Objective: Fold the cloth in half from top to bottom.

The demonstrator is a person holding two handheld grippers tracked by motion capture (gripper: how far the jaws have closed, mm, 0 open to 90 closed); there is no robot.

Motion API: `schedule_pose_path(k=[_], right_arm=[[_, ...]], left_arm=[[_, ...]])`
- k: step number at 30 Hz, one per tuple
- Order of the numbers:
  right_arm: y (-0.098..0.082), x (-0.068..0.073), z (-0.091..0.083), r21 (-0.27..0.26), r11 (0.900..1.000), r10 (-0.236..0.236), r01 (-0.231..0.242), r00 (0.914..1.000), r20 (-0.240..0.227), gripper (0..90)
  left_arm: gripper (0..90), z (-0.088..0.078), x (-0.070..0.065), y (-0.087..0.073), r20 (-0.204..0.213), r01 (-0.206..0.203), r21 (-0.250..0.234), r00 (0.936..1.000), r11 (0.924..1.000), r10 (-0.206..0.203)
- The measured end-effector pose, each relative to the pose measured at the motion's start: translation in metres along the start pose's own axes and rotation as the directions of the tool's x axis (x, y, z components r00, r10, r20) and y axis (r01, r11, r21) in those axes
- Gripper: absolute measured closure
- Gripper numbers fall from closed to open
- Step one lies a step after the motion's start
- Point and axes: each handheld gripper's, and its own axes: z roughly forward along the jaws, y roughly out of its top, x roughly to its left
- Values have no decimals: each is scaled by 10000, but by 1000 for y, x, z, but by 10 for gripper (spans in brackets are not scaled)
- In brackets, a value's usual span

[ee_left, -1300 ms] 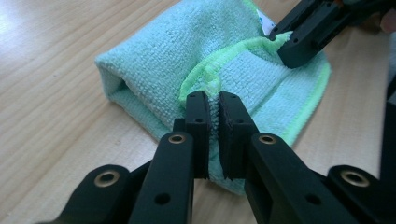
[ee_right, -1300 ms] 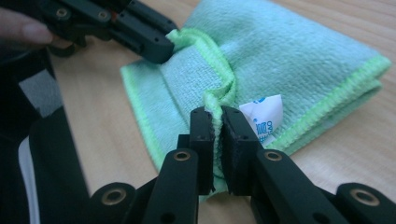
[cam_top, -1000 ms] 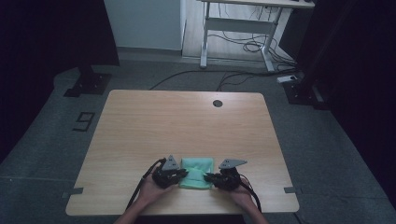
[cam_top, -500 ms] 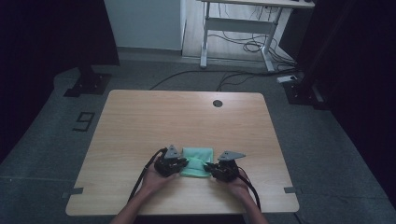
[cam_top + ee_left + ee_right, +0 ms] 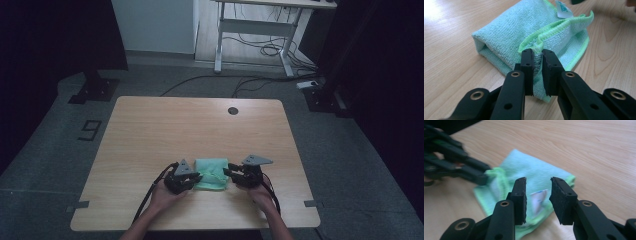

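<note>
pinching a raised green-stitched hem of the folded mint-green microfibre cloth (image 5: 529,32), the left tool (image 5: 537,53) is clamped on it. the cloth lies on the pale wooden table (image 5: 165,130), near its front edge. the right tool (image 5: 537,188), jaws apart, hovers over the cloth's white label (image 5: 538,196). judging by this, the right should close on one hem layer before any lifting, so the fold opens cleanly.

Label (image 5: 538,198) print blurred, perhaps unreadable; cloth (image 5: 534,177) behind claw.
</note>
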Motion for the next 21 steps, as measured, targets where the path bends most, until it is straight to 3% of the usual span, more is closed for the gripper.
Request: schedule_pose_path(k=[6,13,14,21], right_arm=[[-1,-2,14,389,9992,35,-37,10000,60,637],[-7,16,5,519,9972,-525,532,9985,-141,627],[-12,19,1,636,9959,-632,643,9978,-188,624],[-18,19,-5,888,9933,-738,743,9972,-92,615]], left_arm=[[786,-2,-3,-3,97,46,-68,9999,10000,-45],[729,-12,-10,-8,382,87,-256,9992,9996,-77],[683,-14,-11,-8,345,69,-247,9994,9997,-61],[604,-29,-9,-2,250,195,-924,9995,9955,-173]])
